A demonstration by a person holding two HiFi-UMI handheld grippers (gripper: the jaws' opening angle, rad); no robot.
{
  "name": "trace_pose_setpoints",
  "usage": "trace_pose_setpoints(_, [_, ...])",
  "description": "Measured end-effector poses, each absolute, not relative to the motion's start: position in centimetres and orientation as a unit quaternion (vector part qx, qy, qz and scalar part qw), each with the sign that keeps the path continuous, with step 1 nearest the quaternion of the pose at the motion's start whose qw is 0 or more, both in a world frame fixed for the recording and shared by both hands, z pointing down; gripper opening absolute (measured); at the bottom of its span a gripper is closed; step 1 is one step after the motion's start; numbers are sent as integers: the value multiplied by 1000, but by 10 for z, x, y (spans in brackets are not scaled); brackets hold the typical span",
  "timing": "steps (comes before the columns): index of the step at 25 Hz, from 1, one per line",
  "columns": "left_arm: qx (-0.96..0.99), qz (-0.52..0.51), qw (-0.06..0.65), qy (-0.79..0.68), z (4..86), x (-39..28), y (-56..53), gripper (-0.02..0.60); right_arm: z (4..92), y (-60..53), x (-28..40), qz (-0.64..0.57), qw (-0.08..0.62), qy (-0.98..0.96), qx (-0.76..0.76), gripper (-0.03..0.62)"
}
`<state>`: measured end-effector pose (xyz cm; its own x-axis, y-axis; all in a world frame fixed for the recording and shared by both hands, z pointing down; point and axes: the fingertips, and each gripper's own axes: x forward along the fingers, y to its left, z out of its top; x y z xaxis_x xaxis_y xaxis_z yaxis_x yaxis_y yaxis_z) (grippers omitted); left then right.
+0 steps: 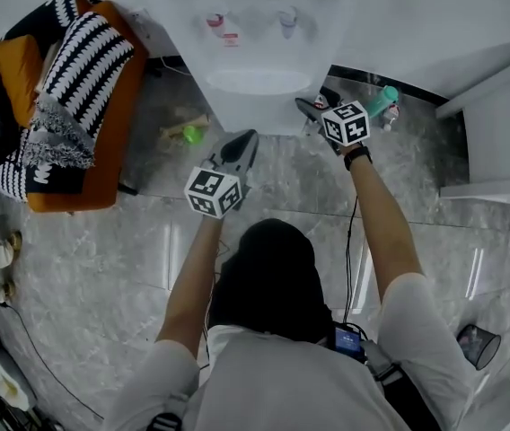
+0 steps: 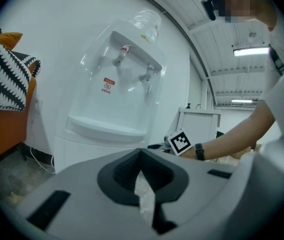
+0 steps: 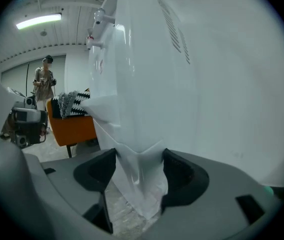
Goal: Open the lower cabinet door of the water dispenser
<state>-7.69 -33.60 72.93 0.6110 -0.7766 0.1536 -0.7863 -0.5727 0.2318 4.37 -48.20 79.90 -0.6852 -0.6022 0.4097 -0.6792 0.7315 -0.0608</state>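
The white water dispenser stands against the wall, with its taps and drip tray on top and the lower cabinet below. My right gripper is at the dispenser's right front corner. In the right gripper view its jaws stand wide apart with the cabinet's corner edge between the pads; I cannot tell whether they touch it. My left gripper hangs in front of the cabinet, a little off it, its pads meeting at the tips with nothing held.
An orange armchair with black-and-white cushions sits to the left. A green toy lies on the floor by the dispenser's left side, and a teal bottle lies to its right. A white cabinet stands at the right. Another person stands far off.
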Motion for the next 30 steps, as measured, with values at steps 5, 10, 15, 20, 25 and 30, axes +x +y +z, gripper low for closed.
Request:
trace_pose_setpoints(5, [887, 20, 140, -438, 731, -75, -328, 6, 799, -479, 45, 116, 176, -906, 367, 297])
trace_pose_setpoints(10, [885, 19, 145, -442, 736, -80, -320, 6, 798, -477, 47, 121, 166, -898, 389, 288])
trace_pose_setpoints(15, [878, 24, 143, -456, 737, -88, -316, 6, 800, -456, 46, 122, 167, -900, 383, 274])
trace_pose_setpoints(20, [884, 14, 131, -449, 728, -84, -309, 6, 799, -434, 47, 117, 164, -904, 377, 252])
trace_pose_setpoints(25, [886, 14, 129, -446, 732, -84, -289, 6, 800, -407, 46, 111, 164, -910, 363, 214])
trace_pose_setpoints(30, [885, 10, 129, -447, 733, -89, -265, 6, 801, -382, 41, 102, 178, -912, 355, 189])
